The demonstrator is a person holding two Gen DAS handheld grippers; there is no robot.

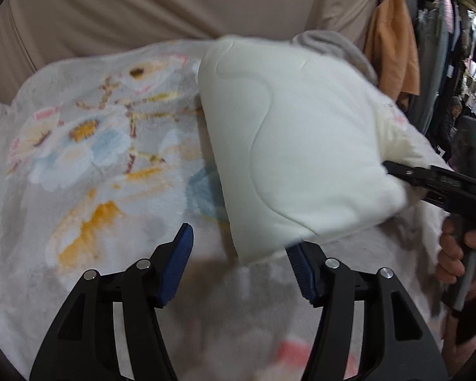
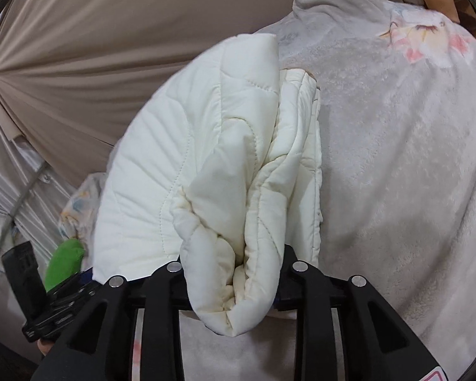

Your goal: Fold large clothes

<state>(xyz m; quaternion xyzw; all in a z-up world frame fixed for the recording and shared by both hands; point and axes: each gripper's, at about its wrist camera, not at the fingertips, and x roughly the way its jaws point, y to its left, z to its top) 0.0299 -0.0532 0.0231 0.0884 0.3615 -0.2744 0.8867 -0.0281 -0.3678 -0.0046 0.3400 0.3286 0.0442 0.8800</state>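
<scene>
A cream quilted garment (image 1: 301, 143) lies folded into a thick bundle on a fleecy floral blanket (image 1: 95, 158). My left gripper (image 1: 239, 258) stands open just above the blanket. Its blue pads (image 1: 182, 254) flank the bundle's near corner without pressing on it. From the right, my right gripper (image 1: 396, 171) bites into the bundle's edge, with a hand (image 1: 453, 254) on its handle. In the right wrist view the right gripper (image 2: 234, 282) is shut on a bunched roll of the garment (image 2: 206, 158), which hides its pads.
The pale blanket (image 2: 396, 190) covers the whole work surface. A beige draped curtain (image 1: 142, 6) hangs behind it. Orange cloth (image 1: 393, 41) and racks of clothes hang at the back right, near a person (image 1: 453, 117). A green object (image 2: 65, 263) sits low on the left.
</scene>
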